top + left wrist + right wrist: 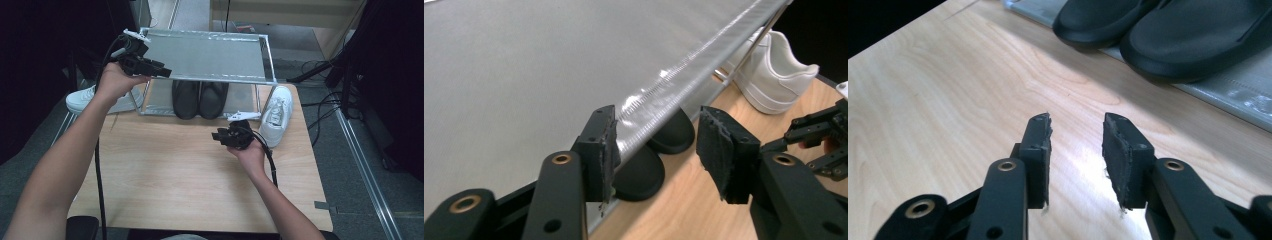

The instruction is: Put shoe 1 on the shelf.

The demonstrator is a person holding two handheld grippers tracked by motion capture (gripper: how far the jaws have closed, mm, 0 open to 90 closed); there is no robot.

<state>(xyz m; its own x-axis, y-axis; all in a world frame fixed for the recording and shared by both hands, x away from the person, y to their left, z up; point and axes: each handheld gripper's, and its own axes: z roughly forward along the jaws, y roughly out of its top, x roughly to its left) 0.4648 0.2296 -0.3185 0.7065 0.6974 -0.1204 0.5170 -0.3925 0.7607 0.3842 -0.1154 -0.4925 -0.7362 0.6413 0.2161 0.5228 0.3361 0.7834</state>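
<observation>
The black shoes (199, 98) sit side by side on the rack's lower shelf (155, 102) at the counter's far edge, long axes running front to back, toes toward me. My right gripper (220, 135) is nearer, just in front of them, jaws apart and empty. My left gripper (162, 71) hangs released by the top shelf's left corner. The white sneaker (276, 114) stands at the right.

Pair of black shoes (199, 99) side by side on rack's (210, 55) lower shelf.
</observation>
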